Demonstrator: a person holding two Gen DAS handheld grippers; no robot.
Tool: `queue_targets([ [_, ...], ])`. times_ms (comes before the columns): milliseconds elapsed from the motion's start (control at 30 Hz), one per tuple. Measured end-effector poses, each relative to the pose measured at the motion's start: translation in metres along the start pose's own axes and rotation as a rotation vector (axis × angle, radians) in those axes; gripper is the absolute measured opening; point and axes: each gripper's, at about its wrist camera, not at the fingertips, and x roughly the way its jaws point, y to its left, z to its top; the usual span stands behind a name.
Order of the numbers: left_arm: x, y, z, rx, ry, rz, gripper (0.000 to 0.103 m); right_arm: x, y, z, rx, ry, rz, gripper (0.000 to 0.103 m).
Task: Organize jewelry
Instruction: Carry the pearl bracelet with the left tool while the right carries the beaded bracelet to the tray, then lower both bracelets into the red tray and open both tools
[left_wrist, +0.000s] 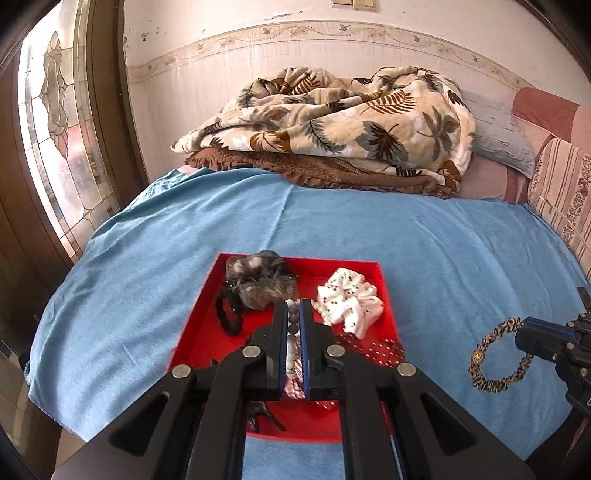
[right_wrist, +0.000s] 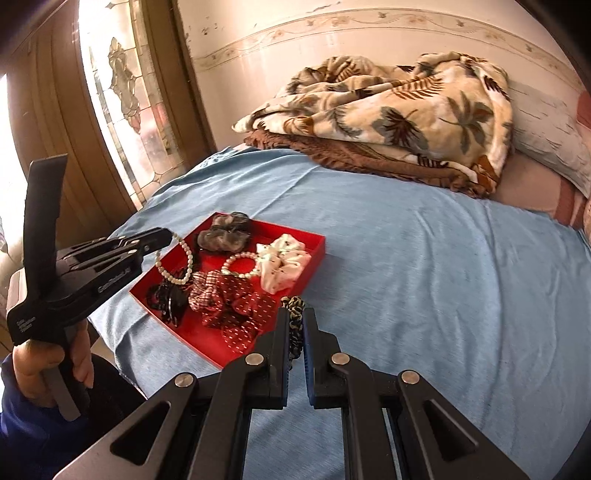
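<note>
Two pieces of jewelry are in hand. A bead bracelet of pale and grey beads hangs from the left gripper, whose jaws are clenched on it, above the near left part of the red tray. In the left wrist view the beads show pinched between the blue pads. A leopard-print ring with a gold bead is grasped by the right gripper, hanging just right of the tray above the blue sheet.

Inside the tray, a grey furry scrunchie lies at the far left corner and a white spotted scrunchie at the far right. A pearl bracelet lies between them, touching the white one. Nearer sit a red dotted scrunchie, a checked scrunchie touching it, and a black hair claw at the near left. A black hair tie lies at the left side, beside the grey scrunchie.

The tray rests on the blue sheet near the bed's near edge. A leaf-print blanket is heaped on a brown one at the far end, with a pillow to its right. A stained-glass window stands on the left.
</note>
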Motion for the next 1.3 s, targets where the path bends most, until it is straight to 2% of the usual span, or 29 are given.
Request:
queue_targets([
  [767,0.025,0.037,0.017,0.027,0.005,-0.013,0.006,0.037,0.052,0.039,-0.062,0.017,0.065,0.008],
  [900,0.035,0.057,0.018,-0.009,0.025,-0.034,0.006,0.05,0.06,0.045,-0.064,0.026,0.084,0.008],
  [1167,0.063,0.092,0.009,-0.148,0.08,-0.157,0.006,0.098,0.074,0.064,-0.073,0.062,0.1,0.008],
  [1300,0.087,0.112,0.005,-0.226,0.13,-0.176,0.006,0.126,0.077,0.064,-0.074,0.103,0.086,0.008],
])
